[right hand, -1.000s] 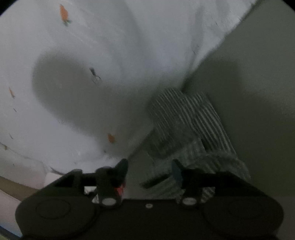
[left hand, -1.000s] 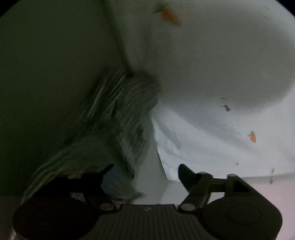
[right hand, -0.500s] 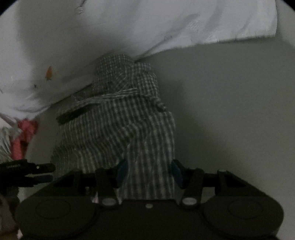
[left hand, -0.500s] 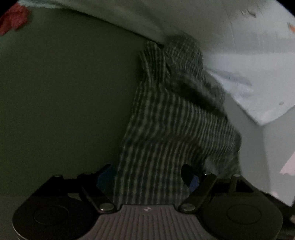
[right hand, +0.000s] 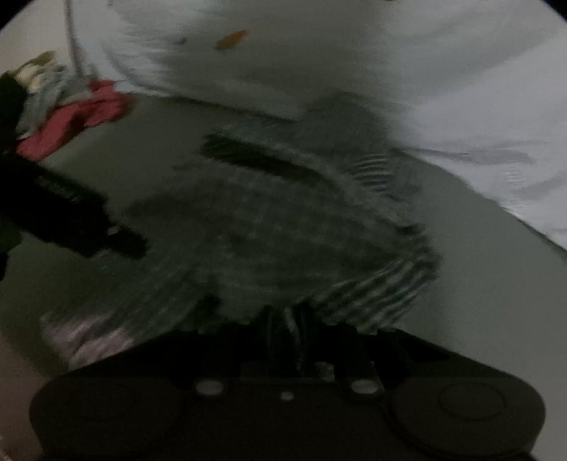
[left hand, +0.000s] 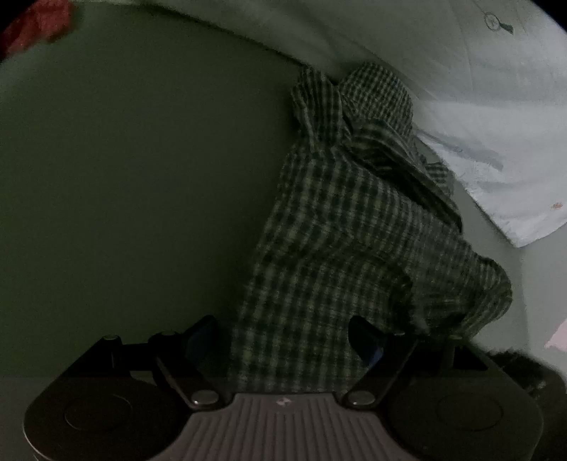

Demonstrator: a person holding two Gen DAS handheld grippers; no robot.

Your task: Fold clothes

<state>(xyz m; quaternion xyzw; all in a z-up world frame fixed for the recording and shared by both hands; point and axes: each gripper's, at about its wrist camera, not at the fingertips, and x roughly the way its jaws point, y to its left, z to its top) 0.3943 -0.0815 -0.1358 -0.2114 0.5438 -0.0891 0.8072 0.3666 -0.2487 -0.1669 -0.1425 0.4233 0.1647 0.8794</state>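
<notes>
While the left wrist view is dim, it shows the checked garment (left hand: 340, 248) lying crumpled on a plain grey-green surface (left hand: 124, 195), its far end touching the edge of a white sheet (left hand: 478, 117) printed with small motifs. Its near end runs down between the fingers of the left gripper (left hand: 283, 337), whose jaws stand wide apart, neither pad pressing the cloth. A red cloth (left hand: 35, 25) lies well away from the garment, at the far left edge.

Through the right wrist view, which is blurred, the same checked garment (right hand: 283, 227) sits just in front of the white sheet (right hand: 389, 71). The right gripper (right hand: 287, 319) is closing, its jaws nearly together with a bunched edge of the garment between them. Left of the garment, the dark body of the left gripper (right hand: 71, 212) reaches in. Beyond it lies the red cloth (right hand: 74, 120).
</notes>
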